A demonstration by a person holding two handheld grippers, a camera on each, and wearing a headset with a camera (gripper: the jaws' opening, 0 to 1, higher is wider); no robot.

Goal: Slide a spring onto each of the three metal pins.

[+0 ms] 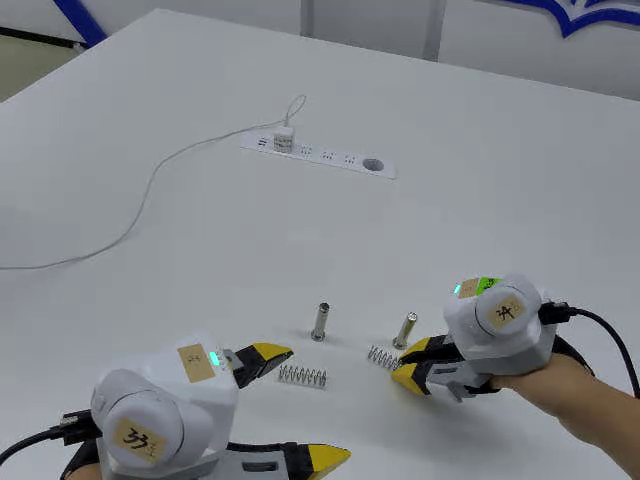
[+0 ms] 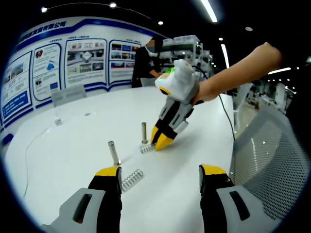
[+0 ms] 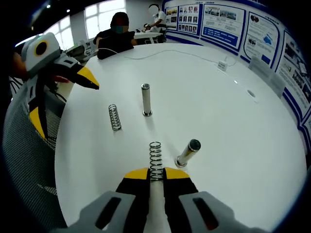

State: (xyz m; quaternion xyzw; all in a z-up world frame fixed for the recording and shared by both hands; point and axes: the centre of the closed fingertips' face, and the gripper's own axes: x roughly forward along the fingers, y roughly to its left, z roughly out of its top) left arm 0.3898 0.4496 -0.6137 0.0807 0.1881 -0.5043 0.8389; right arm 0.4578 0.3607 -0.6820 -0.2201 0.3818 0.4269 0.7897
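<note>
The right hand-held gripper is clamped on one end of a spring lying on the white bench, just beside a pin. The left hand-held gripper has its jaws apart, near a second spring.

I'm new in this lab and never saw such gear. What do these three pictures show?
No robot: a person holds a two-jaw gripper in each hand. One picture comes from a headset camera looking down; the others from a camera on each gripper. On the white table stand two metal pins; farther off lies a power strip. The right gripper is shut on the end of a first spring; the left gripper is open near a second spring lying flat.
</note>
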